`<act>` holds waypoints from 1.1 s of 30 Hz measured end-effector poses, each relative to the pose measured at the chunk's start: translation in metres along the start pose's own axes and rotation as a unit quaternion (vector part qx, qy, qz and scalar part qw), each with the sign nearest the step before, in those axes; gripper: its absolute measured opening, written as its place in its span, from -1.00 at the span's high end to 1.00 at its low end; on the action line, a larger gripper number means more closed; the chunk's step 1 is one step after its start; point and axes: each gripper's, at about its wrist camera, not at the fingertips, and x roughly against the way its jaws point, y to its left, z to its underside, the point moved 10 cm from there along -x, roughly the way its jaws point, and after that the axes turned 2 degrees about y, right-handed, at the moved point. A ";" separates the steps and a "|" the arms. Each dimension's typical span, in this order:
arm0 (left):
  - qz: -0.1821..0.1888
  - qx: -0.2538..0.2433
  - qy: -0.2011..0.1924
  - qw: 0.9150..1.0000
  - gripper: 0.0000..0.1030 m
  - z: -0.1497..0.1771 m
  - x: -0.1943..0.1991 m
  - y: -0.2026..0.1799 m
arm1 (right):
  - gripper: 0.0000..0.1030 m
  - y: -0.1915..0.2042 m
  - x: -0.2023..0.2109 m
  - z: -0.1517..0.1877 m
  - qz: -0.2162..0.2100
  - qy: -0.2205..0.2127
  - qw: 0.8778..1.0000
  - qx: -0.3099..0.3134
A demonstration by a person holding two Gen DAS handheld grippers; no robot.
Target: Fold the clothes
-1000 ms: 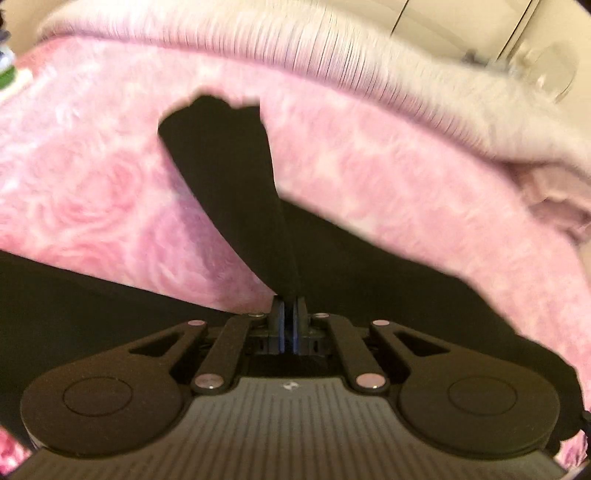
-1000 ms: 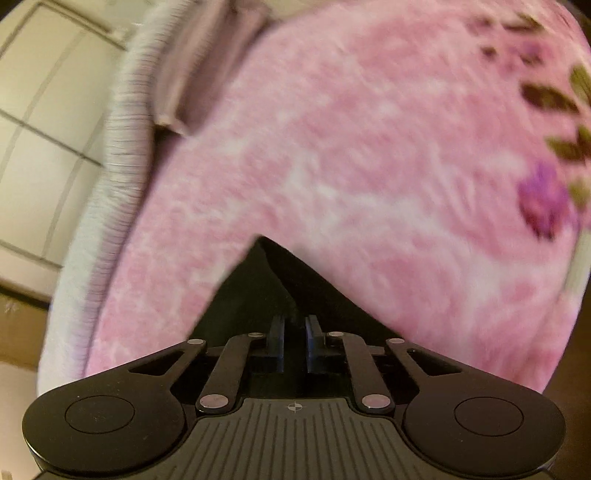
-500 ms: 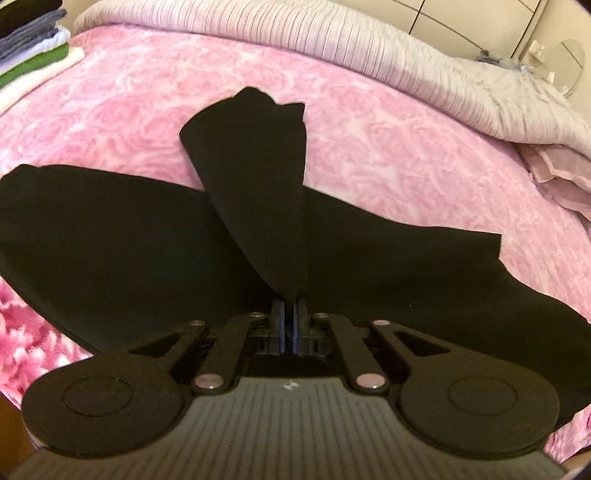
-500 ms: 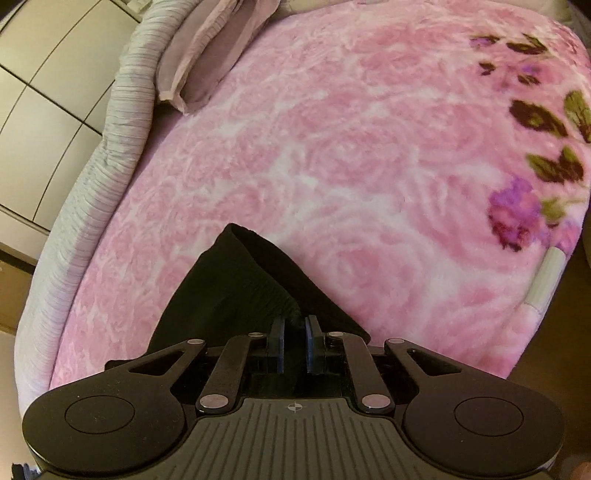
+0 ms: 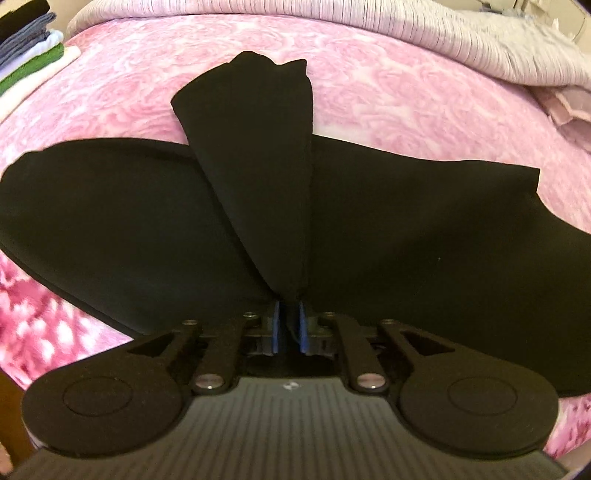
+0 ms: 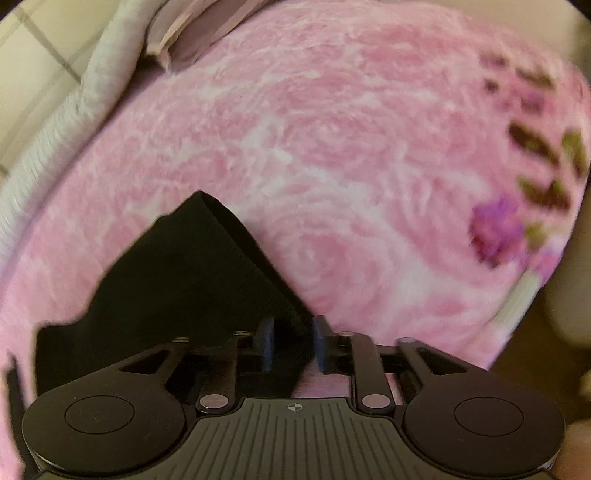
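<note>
Black, thin, matte fabric is what we hold: a black cloth garment (image 5: pixel 406 229) spread wide on the pink rose-patterned fleece blanket (image 5: pixel 369 96) of the bed. Our left gripper (image 5: pixel 287 325) pinches a narrow strip of this garment, and the strip runs straight ahead from the jaws, away from us, to a loose end lying on the blanket. The blue pads are near each other with the cloth between them, so we judge the jaws clenched on it. The broad body of the garment lies across this strip, its long axis going left to right.

In the right wrist view our right gripper (image 6: pixel 293 345) stands with a clear gap between the pads; a ribbed black edge (image 6: pixel 236 258) passes between them, but we cannot tell if they touch it, so these jaws look released.

Ahead of both grippers the blanket is free. At the far left a stack of folded clothes (image 5: pixel 33 59) limits the room, and the grey striped bedcover (image 5: pixel 424 33) closes the far side. Whether this strip is being laid down or lifted, we cannot judge.
</note>
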 end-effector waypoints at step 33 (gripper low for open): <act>-0.095 0.049 0.066 0.992 0.72 -0.082 -0.030 0.222 | 0.31 0.369 -0.055 0.143 -0.093 0.101 0.942 0.307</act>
